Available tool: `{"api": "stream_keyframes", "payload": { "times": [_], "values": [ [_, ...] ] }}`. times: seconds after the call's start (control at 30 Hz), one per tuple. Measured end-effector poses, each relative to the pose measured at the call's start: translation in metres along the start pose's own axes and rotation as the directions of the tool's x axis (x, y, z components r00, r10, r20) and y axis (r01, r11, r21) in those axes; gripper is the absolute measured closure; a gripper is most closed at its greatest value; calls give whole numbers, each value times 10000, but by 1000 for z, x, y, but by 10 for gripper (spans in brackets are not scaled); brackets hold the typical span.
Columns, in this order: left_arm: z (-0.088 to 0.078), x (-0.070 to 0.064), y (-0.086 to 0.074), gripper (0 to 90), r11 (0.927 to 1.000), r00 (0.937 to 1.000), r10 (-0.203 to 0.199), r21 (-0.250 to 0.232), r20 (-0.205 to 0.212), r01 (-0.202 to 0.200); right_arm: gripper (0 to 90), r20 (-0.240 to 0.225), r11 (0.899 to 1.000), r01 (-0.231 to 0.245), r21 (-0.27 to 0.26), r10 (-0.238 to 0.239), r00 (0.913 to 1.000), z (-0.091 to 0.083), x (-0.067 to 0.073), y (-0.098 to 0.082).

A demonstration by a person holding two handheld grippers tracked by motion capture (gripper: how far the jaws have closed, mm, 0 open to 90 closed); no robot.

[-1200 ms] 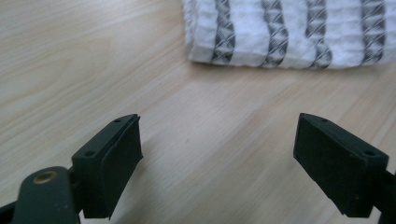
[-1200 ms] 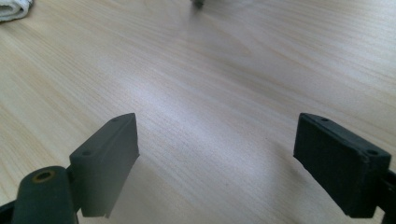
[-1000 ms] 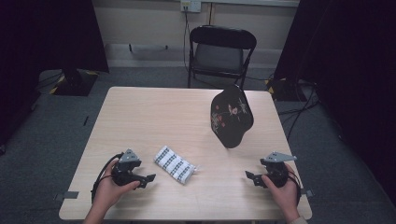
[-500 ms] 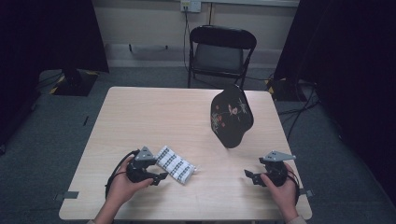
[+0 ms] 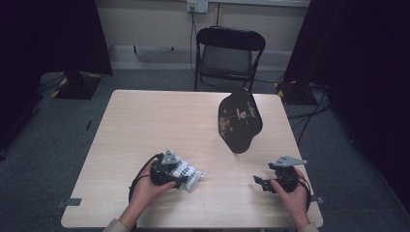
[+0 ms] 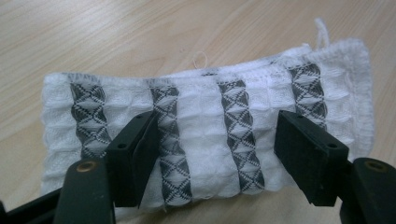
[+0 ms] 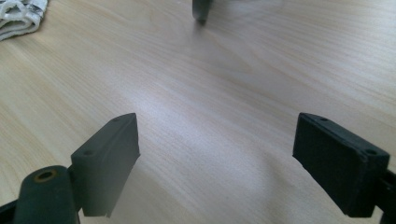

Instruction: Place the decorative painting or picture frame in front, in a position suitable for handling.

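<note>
Left tongs (image 6: 212,154) have just been closing astride the folded white waffle cloth with grey patterned stripes (image 6: 205,135), not yet clamped; right tongs (image 7: 217,163) wait apart; lifting remains

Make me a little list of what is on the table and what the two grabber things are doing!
table: pale wood
cloth: folded, white with grey patterned stripes, lying flat near the front edge
tray: black with a flower picture, toward the right
left gripper: over the cloth, its jaws have just been closing, one on each side of the cloth's middle, not yet pinching it
right gripper: jaws open over bare table, nothing between them
chair: black folding chair behind the table
</note>
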State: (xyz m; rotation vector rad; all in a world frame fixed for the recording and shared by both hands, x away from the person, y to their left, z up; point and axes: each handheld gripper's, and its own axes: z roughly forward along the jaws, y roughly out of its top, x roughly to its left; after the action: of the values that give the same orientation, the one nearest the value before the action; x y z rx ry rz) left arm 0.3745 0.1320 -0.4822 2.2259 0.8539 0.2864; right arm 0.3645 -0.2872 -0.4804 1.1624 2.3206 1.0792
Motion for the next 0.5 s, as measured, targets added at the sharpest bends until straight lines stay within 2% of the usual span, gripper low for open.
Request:
{"api": "stream_keyframes", "payload": {
  "times": [0.07, 0.33, 0.4, 0.5],
  "values": [
    [-4, 1, -1, 313, 9997, 9999, 14, 232, -106, -12, 141, 3, 10000, -32, -18, 32, 10000, 0, -1, 0],
    [-15, 7, -11, 313, 9994, 9996, -144, 315, -223, 151, 142, -35, 10000, -35, 2, 35, 10000, 1, 1, 2],
    [-19, 7, -12, 312, 9991, 9993, -6, 428, -362, 21, 141, -53, 10000, -37, -12, 37, 10000, 1, 2, 2],
    [-23, 4, -9, 304, 9994, 9992, 93, 340, -393, -79, 142, -76, 10000, -12, -12, 12, 10000, 1, 2, 2]
  ]
}}
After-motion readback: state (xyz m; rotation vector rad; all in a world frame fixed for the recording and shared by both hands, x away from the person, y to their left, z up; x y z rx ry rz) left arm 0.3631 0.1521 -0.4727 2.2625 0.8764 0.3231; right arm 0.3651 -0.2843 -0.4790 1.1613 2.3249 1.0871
